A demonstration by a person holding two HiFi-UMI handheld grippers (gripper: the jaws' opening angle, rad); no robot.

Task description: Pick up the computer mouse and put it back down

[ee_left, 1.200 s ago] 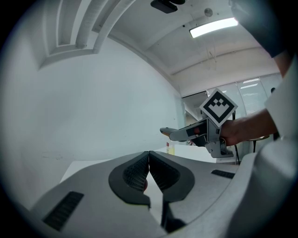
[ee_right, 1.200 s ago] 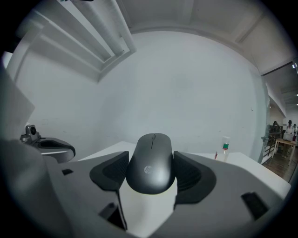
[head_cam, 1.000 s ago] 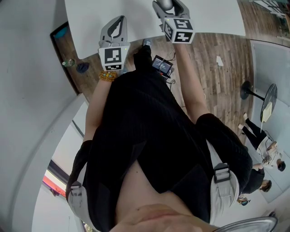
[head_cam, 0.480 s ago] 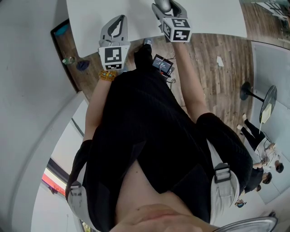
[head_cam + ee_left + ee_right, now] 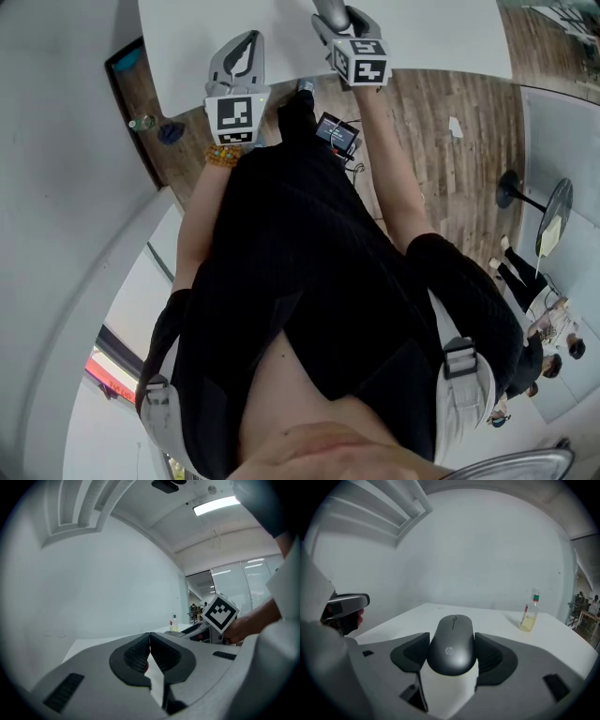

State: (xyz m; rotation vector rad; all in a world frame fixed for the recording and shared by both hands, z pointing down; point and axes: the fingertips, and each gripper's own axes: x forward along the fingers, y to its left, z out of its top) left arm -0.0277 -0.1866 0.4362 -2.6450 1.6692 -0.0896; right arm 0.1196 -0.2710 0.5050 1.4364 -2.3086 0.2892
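Right gripper view, mouse (image 5: 452, 648) clamped, underside hidden

The right tool (image 5: 451, 657), clamping the mouse (image 5: 452, 639), has edged slightly forward and left.

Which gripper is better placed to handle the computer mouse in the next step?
The right gripper: the computer mouse sits between its jaws, with the pads against both its sides. The left gripper is shut and empty.
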